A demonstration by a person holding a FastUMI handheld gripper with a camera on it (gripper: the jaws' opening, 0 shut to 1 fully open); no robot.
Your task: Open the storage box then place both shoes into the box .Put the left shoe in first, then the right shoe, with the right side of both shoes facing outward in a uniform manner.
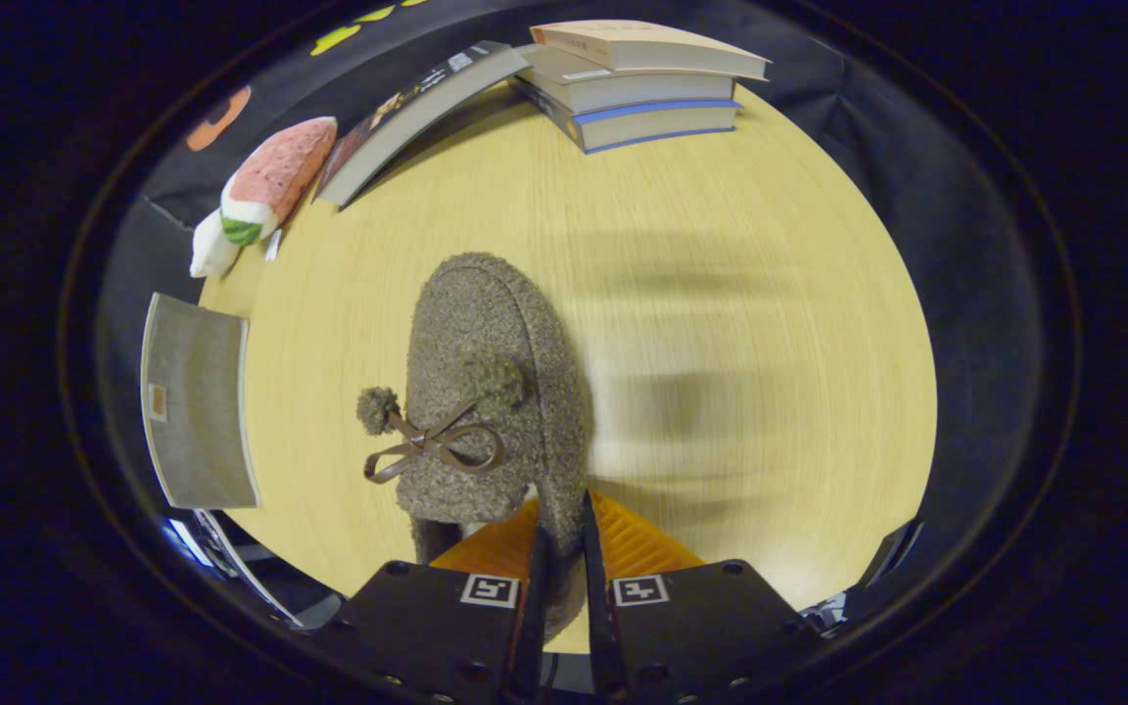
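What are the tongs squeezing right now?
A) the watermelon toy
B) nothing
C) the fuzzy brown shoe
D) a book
C: the tongs are closed on the side wall of the fuzzy brown shoe, while the books and watermelon toy lie far beyond on the table.

Shoe point(491, 392) heel hidden behind hand-held gripper point(561, 548)

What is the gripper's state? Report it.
Shut on the shoe: the gripper has both fingers pressing the fuzzy side wall near its heel, above the table.
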